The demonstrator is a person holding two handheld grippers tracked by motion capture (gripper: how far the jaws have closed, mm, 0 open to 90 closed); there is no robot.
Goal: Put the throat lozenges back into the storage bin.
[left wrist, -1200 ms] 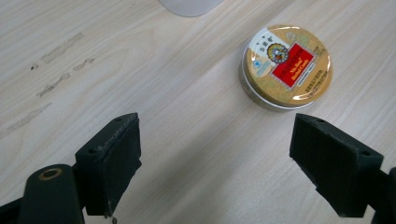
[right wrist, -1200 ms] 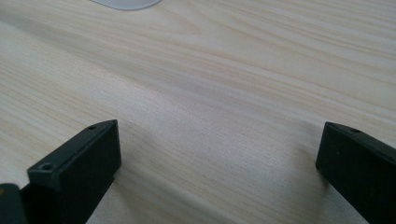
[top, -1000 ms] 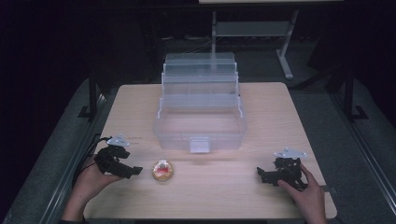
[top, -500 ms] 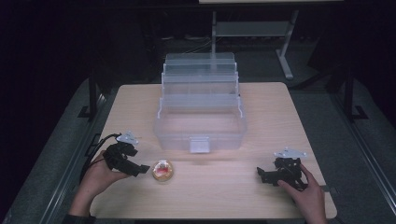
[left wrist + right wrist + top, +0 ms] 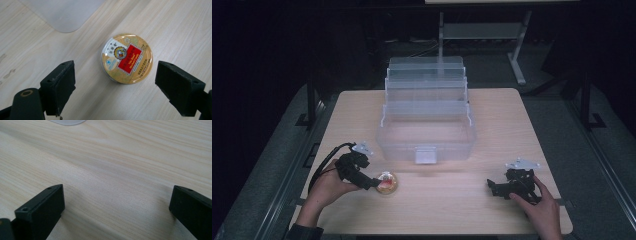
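Your left gripper [image 5: 373, 183] sits near the front-left corner of the table [image 5: 512, 125], with its jaws spread wide apart. In the left gripper view, the left gripper [image 5: 115, 82] frames a small round tin [image 5: 127, 58]; neither jaw touches it, and a clear gap remains on each side. The tin lies flat on the table with its gold lid and red label facing up. In the high view, the tin [image 5: 387, 183] rests close to the front edge, left of centre, just in front of the clear plastic box [image 5: 427, 120]. That box stands open at the middle of the table, its stepped trays rising toward the far edge.

Your right gripper [image 5: 490, 186] rests near the front-right corner, well apart from the tin. In the right gripper view, the right gripper [image 5: 116, 202] has its jaws wide apart over bare wood.
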